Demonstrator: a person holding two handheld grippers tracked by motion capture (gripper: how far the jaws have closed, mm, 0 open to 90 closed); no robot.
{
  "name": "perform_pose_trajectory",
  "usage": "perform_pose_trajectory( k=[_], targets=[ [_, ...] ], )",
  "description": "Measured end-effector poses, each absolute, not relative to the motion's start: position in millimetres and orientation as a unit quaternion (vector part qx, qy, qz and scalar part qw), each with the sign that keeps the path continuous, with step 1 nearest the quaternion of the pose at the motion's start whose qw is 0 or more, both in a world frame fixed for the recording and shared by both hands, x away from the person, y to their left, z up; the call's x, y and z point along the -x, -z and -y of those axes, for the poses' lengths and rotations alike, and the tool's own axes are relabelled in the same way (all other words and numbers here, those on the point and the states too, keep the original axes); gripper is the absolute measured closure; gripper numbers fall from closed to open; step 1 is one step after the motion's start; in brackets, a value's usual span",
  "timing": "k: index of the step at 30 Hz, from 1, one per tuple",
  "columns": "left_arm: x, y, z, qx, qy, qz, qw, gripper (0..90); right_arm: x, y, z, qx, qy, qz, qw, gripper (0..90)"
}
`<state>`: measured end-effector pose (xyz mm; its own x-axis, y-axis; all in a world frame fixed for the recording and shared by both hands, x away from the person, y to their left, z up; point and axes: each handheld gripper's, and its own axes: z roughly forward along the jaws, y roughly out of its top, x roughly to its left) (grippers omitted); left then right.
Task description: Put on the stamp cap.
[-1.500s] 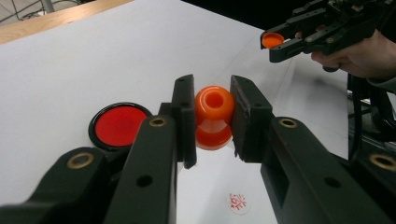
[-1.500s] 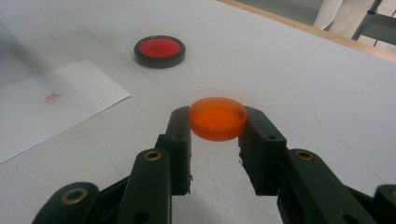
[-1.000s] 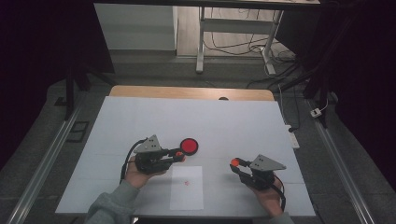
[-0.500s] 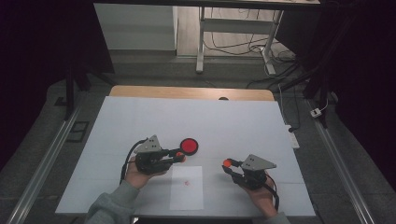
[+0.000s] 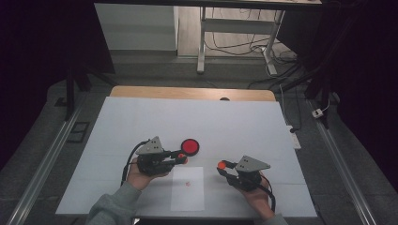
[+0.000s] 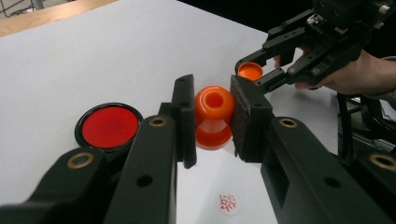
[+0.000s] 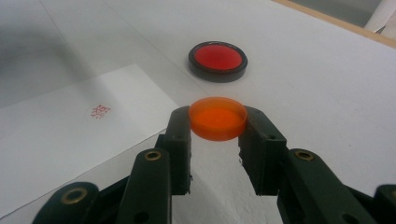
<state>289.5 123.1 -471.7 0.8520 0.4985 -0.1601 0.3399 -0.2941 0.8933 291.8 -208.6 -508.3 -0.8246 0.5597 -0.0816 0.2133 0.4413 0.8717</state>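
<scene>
We hold the orange stamp (image 6: 214, 116) clamped in our left tongs (image 6: 212, 119), its hollow end turned toward the right tongs (image 7: 217, 122), which grip the small orange cap (image 7: 217, 117) by its rim; held facing each other like this above the counter (image 5: 244, 122), the two pieces look ready to be joined, we judge. The ink pad (image 5: 190, 146) lies open just beyond the left tongs, and the paper (image 5: 187, 190) with its red mark (image 5: 188, 183) lies between our hands. The left gripper view shows the stamp's waisted body and the cap (image 6: 250, 71) farther off; the high view reduces both to orange dots, but shows the spacing of the hands.
</scene>
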Motion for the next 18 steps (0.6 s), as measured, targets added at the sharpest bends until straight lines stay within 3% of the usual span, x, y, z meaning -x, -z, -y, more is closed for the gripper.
perform_pose_trajectory(
  k=[18],
  targets=[
    [-289,473,-119,-0.803,-0.069,-0.259,0.533,72.0,-290,510,180,-0.203,-0.470,-0.842,0.166,64.6]
  ],
)
